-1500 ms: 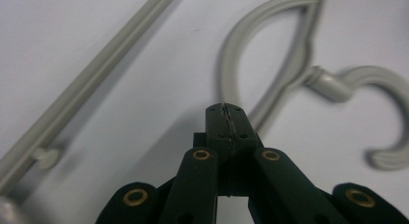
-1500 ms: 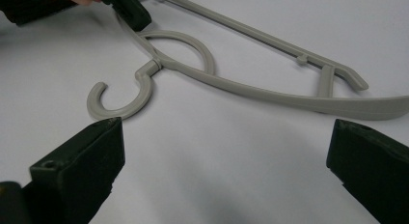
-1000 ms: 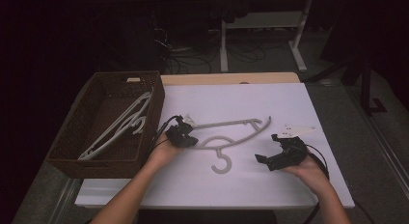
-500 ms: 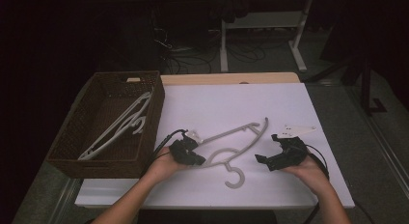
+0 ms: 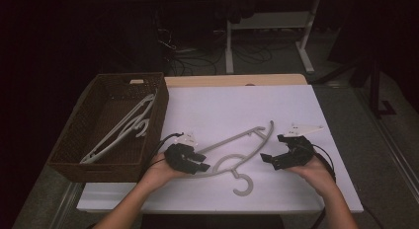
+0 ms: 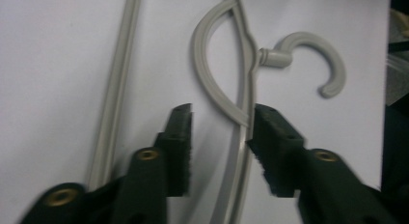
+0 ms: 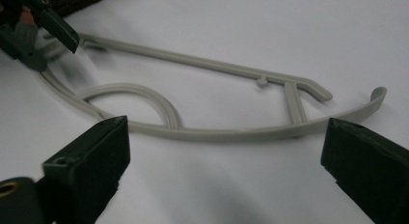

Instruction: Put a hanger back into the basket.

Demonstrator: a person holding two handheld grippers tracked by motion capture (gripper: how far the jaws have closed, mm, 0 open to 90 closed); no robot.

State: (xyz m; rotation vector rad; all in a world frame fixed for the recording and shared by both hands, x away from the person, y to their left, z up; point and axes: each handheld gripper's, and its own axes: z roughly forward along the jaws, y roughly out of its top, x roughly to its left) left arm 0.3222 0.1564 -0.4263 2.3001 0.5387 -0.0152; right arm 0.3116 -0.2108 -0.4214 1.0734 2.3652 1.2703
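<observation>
**A:** While your left gripper [image 5: 196,163] sits at the near-left end of the grey hanger [image 5: 237,149], its jaws have just been opening. In the left gripper view the hanger's arm [image 6: 243,137] runs between the two black pads [image 6: 179,147], right against the one on the right side of that view, with a clear gap to the other. So it's let go, not clamping anything.

**B:** Where's the hanger lying exactly?

**A:** Flat on the white table [image 5: 237,105], in the near middle, between your two hands. Its hook [image 5: 242,183] points toward you, and the far tip curls up near your right gripper [image 5: 272,149].

**B:** And the right one?

**A:** Your right gripper is wide open. In the right gripper view its pads [image 7: 91,156] stand far apart, and the hanger [image 7: 217,132] lies on the table beyond them, not between them. It's just beside the hanger's right end, not touching as far as I can tell.

**B:** What about the basket?

**A:** The brown wicker basket [image 5: 74,160] sits at the left edge of the table, with a white hanger [image 5: 123,128] lying diagonally inside it. Your left hand is just beside its near-right corner.
</observation>
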